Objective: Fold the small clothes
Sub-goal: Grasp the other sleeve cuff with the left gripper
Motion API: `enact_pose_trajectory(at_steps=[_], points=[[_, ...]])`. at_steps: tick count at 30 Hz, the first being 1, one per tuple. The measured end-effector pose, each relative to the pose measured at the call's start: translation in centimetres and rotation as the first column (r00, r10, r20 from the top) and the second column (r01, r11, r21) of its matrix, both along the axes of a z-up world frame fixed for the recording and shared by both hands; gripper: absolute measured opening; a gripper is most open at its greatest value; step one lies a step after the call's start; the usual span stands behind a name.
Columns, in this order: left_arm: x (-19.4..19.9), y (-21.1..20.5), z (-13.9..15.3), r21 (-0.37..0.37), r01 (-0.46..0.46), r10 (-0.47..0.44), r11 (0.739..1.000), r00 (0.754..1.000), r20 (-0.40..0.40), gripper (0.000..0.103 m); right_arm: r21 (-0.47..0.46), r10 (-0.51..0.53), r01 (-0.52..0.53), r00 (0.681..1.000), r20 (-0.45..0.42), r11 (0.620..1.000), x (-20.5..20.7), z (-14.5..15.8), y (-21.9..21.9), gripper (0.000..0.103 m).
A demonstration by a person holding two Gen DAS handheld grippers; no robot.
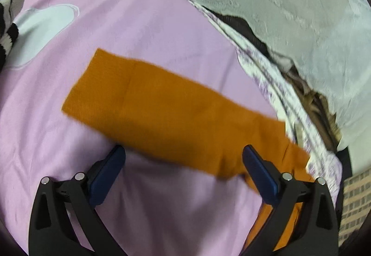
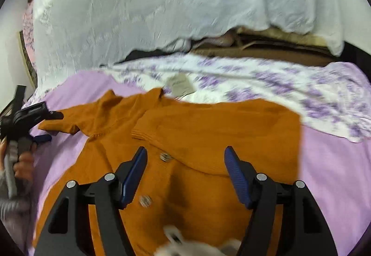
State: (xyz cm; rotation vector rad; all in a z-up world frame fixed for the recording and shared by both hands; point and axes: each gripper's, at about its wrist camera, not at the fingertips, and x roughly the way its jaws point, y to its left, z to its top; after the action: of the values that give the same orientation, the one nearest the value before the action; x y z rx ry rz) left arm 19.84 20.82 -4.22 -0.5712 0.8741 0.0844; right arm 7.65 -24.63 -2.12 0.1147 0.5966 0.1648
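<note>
1. An orange cardigan (image 2: 185,140) of fine ribbed knit lies on a smooth lilac sheet (image 2: 329,163). It has a soft collar, a short sleeve and pale round buttons (image 2: 165,156) down the front.
2. In the right wrist view, one side panel of the cardigan is turned over onto the front, and its ribbed hem makes a slanted edge across the buttons.
3. In the left wrist view, a long flat band of the same knit (image 1: 167,112) stretches slantwise across the sheet, straight-sided and squared at its far end.
4. The right gripper (image 2: 185,172) hangs over the button strip with its ridged blue pads (image 2: 236,177) spread apart; nothing sits between them, so it is released.
5. The left gripper (image 1: 184,170) has its flat blue pads (image 1: 109,172) spread wide too. One pad lies over the sheet, the other over the knit, and it grasps nothing.
6. A hand (image 2: 23,163) at the edge of the right wrist view grips the handle of the left gripper.
7. Behind the sheet lies a white cloth with blurred purple flowers (image 2: 255,79), and beyond it a pale, crinkled embossed cover (image 2: 162,0).
8. A fluffy white patch (image 2: 185,244) shows on the cardigan's near edge; it is too blurred to tell what it is.
</note>
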Motion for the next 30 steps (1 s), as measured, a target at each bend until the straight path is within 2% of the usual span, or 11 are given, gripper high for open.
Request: enact_pose_trajectory(at_steps=[4,6,8,9,11,13,15,20,23,27,30], points=[[1.2,0.7,0.1,0.008,-0.032,0.032,0.999,0.999,0.026,0.096,0.152,-0.048,0.049,0.999,-0.012,0.987,-0.2,-0.7,-3.2,0.069],[1.9,1.1,0.2,0.047,-0.067,0.065,0.997,0.997,0.030,0.080,0.210,-0.053,0.062,0.998,-0.047,0.976,0.4,-1.5,-3.8,0.069],[2.0,1.9,0.0,0.061,-0.099,0.098,0.993,0.995,0.028,0.054,0.256,-0.042,0.068,0.994,-0.103,0.964,1.4,-2.7,-4.4,0.068],[2.0,2.4,-0.1,0.056,-0.117,0.115,0.992,0.993,0.029,0.046,0.278,-0.036,0.069,0.992,-0.124,0.958,1.7,-3.1,-4.6,0.068],[1.8,3.2,-0.3,0.043,-0.146,0.145,0.988,0.989,0.028,0.015,0.307,-0.033,0.078,0.988,-0.148,0.949,1.8,-3.9,-4.8,0.068],[1.5,4.3,-0.5,-0.019,-0.155,0.156,0.988,0.987,0.038,0.006,0.326,-0.032,0.086,0.985,-0.167,0.941,2.1,-4.3,-5.0,0.068],[1.0,4.9,-0.2,-0.047,-0.169,0.172,0.985,0.984,0.057,0.004,0.328,-0.034,0.088,0.985,-0.166,0.941,2.0,-4.3,-4.9,0.068],[-0.2,3.7,2.1,0.072,-0.174,0.163,0.982,0.978,0.132,0.004,0.323,-0.062,0.105,0.988,-0.139,0.941,1.3,-3.8,-5.1,0.068],[-0.5,3.1,3.0,0.127,-0.174,0.156,0.976,0.977,0.145,0.004,0.328,-0.101,0.127,0.990,-0.095,0.936,0.1,-2.5,-6.0,0.068],[-0.8,4.6,4.5,0.111,-0.206,0.186,0.972,0.968,0.167,0.004,0.264,-0.129,0.144,0.989,-0.075,0.954,-1.6,-1.8,-6.3,0.068],[-0.9,5.7,4.8,0.069,-0.213,0.199,0.975,0.965,0.169,0.004,0.271,-0.136,0.157,0.986,-0.092,0.950,-2.6,-2.3,-6.9,0.068]])
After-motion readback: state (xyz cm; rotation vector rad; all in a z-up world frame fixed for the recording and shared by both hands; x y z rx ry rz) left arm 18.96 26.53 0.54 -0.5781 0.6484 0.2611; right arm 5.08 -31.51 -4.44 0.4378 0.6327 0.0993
